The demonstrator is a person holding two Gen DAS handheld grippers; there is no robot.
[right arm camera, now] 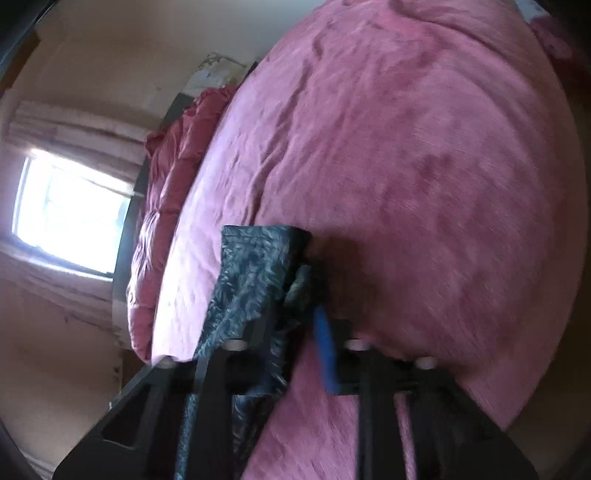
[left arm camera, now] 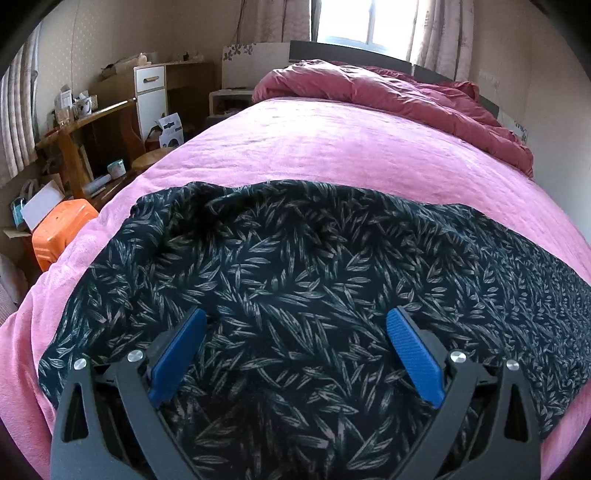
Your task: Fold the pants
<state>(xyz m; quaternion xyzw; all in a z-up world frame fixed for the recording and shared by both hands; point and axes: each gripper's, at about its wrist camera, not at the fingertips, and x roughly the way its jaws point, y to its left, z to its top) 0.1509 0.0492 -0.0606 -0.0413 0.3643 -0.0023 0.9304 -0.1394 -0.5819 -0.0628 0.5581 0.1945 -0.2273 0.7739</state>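
Dark pants with a pale leaf print [left arm camera: 295, 266] lie spread across the near part of a pink bed cover [left arm camera: 332, 147]. My left gripper [left arm camera: 295, 325] hovers just over the cloth, its blue pads [left arm camera: 181, 354] wide apart and empty. In the blurred, tilted right wrist view, my right gripper [right arm camera: 299, 314] is shut on an end of the pants [right arm camera: 255, 266], which hangs folded over the left finger above the pink cover [right arm camera: 424, 166]. One blue pad [right arm camera: 327, 354] shows beside the cloth.
A crumpled red duvet [left arm camera: 388, 92] lies at the head of the bed under a window [left arm camera: 365, 22]. Left of the bed stand an orange stool [left arm camera: 59, 229], a wooden desk [left arm camera: 85, 125] with clutter, and a white cabinet [left arm camera: 151, 92].
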